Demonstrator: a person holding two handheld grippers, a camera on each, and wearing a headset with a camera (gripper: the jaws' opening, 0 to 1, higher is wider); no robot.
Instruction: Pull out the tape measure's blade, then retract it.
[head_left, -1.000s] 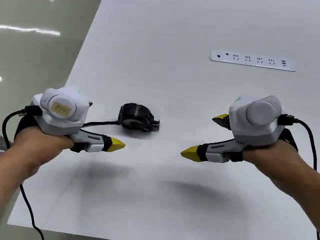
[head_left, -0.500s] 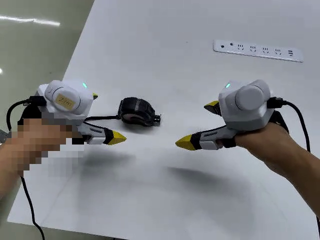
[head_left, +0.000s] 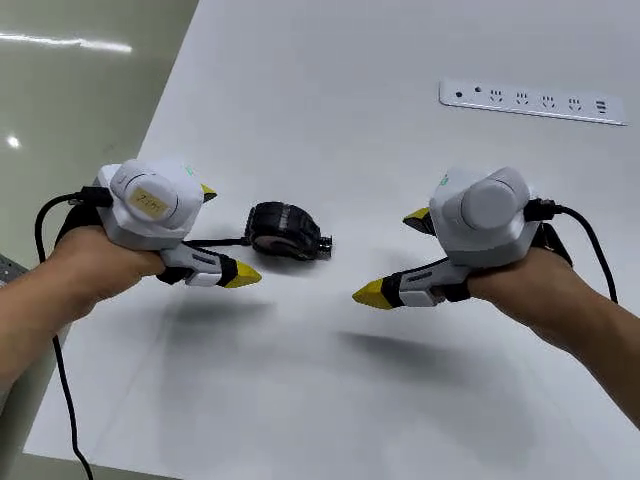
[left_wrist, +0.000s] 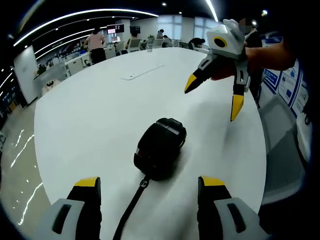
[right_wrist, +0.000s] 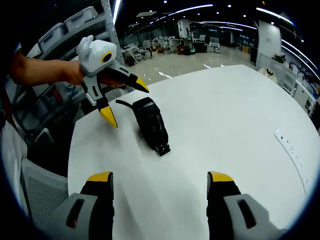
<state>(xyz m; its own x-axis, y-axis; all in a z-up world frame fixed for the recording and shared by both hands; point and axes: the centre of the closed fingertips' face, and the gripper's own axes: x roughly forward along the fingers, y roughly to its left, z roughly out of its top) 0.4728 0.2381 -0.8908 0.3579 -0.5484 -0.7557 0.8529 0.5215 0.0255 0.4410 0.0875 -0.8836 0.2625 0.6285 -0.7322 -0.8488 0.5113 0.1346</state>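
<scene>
Noting the state at this moment. Tape measure (head_left: 287, 230), black case, lies on its side on the white bench (head_left: 330, 80), between the two hand-held grippers and closer to the left one. The blade's end hook (head_left: 322, 243) sits at the mouth of the case, on the side facing the right hand-held gripper. A thin black strap (head_left: 215, 242) runs from the other end of the case along the bench toward the left hand-held gripper.

Left hand-held gripper (head_left: 227, 232): jaws spread wide, yellow tips apart, held just above the bench beside the case and not touching it. In the left gripper view the tape measure (left_wrist: 160, 147) lies just ahead of the gap between the two jaws (left_wrist: 150, 182), with the strap (left_wrist: 132, 210) coming back between them.

Right hand-held gripper (head_left: 391, 254): jaws also spread wide, tips pointing toward the case, well apart from it. In the right gripper view the tape measure (right_wrist: 151, 125) lies ahead of its jaws (right_wrist: 160, 177), hook end (right_wrist: 162, 149) nearest. The left hand-held gripper (right_wrist: 125, 101) hovers at the far end of the case.

In the left gripper view the right hand-held gripper (left_wrist: 213, 95) hangs above the bench beyond the case.

A white power strip (head_left: 535, 102) lies flat at the far right of the bench, well clear of the work.
</scene>
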